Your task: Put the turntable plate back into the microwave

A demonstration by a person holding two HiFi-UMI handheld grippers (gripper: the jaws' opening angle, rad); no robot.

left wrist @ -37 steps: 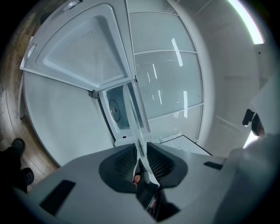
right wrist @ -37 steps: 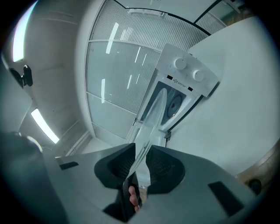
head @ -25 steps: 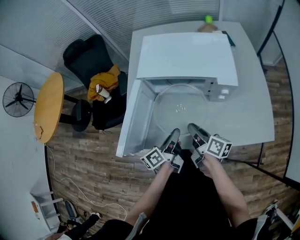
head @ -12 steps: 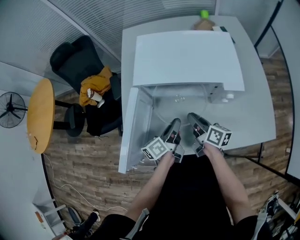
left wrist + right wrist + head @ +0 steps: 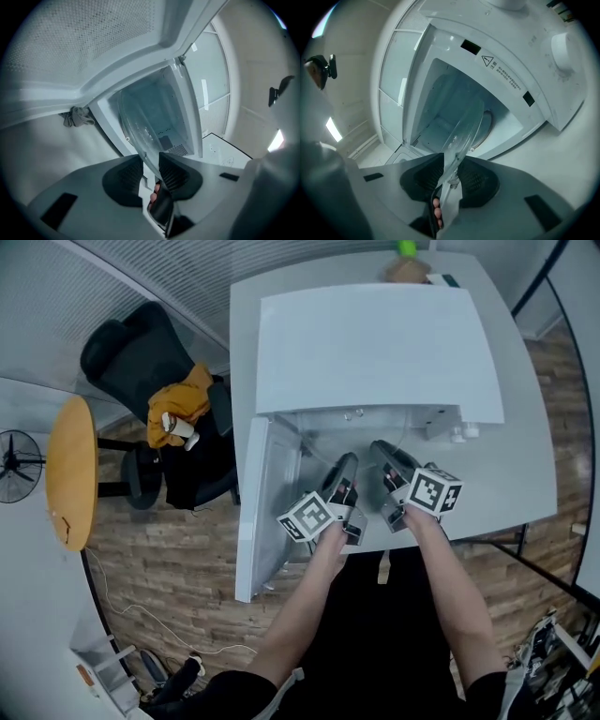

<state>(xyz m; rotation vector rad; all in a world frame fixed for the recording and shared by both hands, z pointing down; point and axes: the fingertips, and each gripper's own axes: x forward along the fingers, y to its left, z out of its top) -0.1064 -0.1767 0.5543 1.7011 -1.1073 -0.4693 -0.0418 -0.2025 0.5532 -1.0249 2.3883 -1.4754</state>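
Both my tongs are low in the middle of the head view, side by side. The left tongs are clenched on the near rim of the turntable plate. Their jaws have just eased a touch wider, with the glass rim between the pads. The right tongs bite the same rim just beside them, glass pinched between both pads. The clear plate runs from the two grips towards the microwave, its far part across the open mouth of the cavity. How deep it sits I can't tell. The door hangs wide open at the left of the cavity. The microwave stands on the pale desk. Further off, in the upper left, a black chair carries an orange garment.
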